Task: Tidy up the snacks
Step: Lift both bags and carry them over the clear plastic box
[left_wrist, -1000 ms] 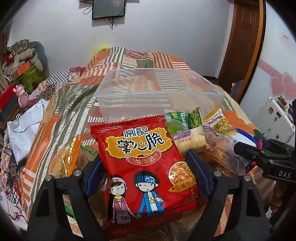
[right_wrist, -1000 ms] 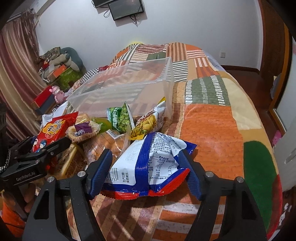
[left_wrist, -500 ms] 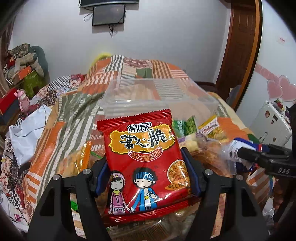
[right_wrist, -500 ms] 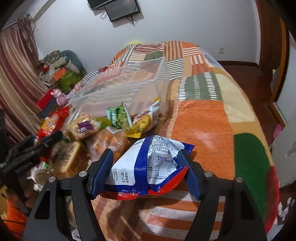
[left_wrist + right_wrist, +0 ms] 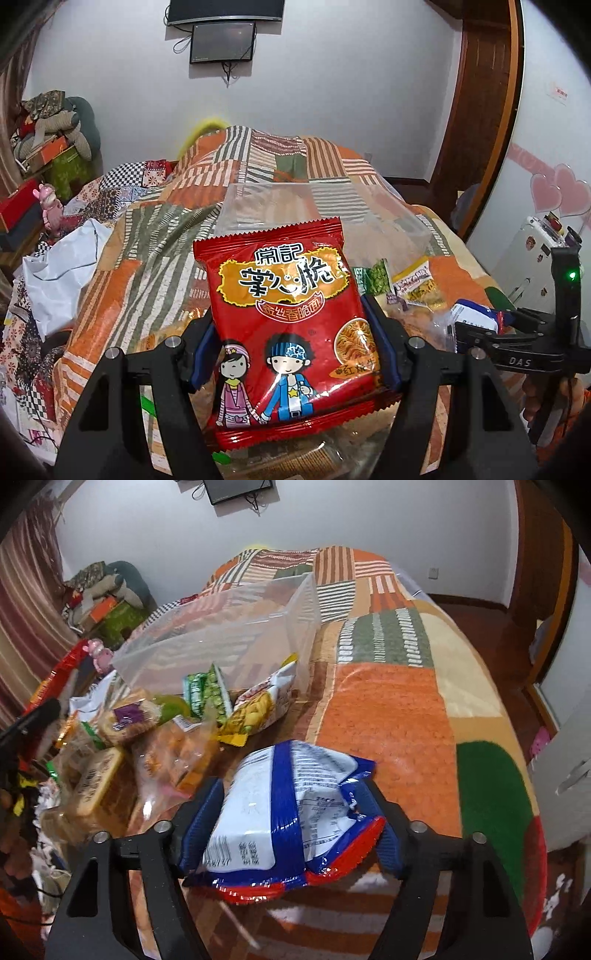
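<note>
My left tool point(image 5: 291, 354) clamps the red noodle packet point(image 5: 284, 325), right tool point(image 5: 288, 827) closing on the blue-white bag point(image 5: 288, 812); clear bin point(image 5: 221, 642) at centre frame looks empty, pile remains

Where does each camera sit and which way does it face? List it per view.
Left wrist: on the left gripper, looking along its fingers, tilted down over the bed at the clear bin; jaws clamp the red packet; the right gripper shows at right.
Right wrist: on the right gripper, looking down the bed; jaws are closing on the blue packet; the left gripper's finger shows at left.
Shared: bin, snack pile, bed, wall screen.
</note>
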